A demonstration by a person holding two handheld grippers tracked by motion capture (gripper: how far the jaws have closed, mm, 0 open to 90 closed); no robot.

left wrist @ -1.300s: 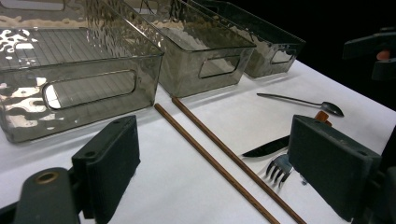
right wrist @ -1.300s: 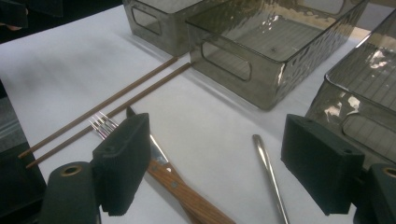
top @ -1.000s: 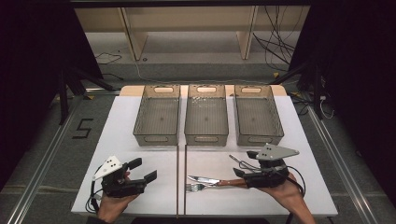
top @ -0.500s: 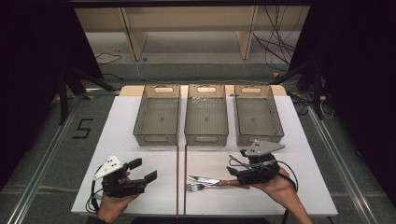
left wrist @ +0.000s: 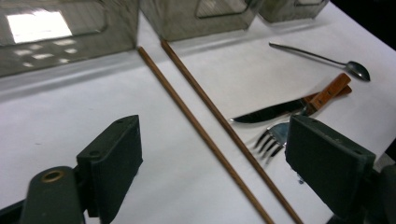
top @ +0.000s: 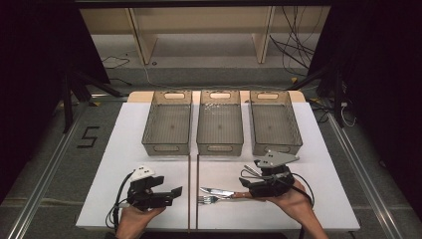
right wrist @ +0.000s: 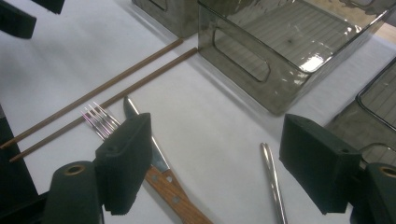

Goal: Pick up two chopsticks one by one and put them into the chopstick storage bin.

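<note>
Knife [top: 221,192], wooden handle: near front edge of table [top: 323,199], long axis across table, blade toward centre seam. Fork [top: 209,200] just beside it. Right gripper [top: 251,186] over handle end, jaws spread, holding nothing. Left gripper [top: 175,192] farther off, spread, empty.

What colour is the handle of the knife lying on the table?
The knife handle is reddish-brown wood; it shows best in the left gripper view.

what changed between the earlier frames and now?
The right gripper tilted and sank toward the wood-handled knife, jaws open, gripping nothing. The left gripper edged slightly right, open and empty. The knife, the steel fork, the spoon and the three clear bins stayed put.
</note>
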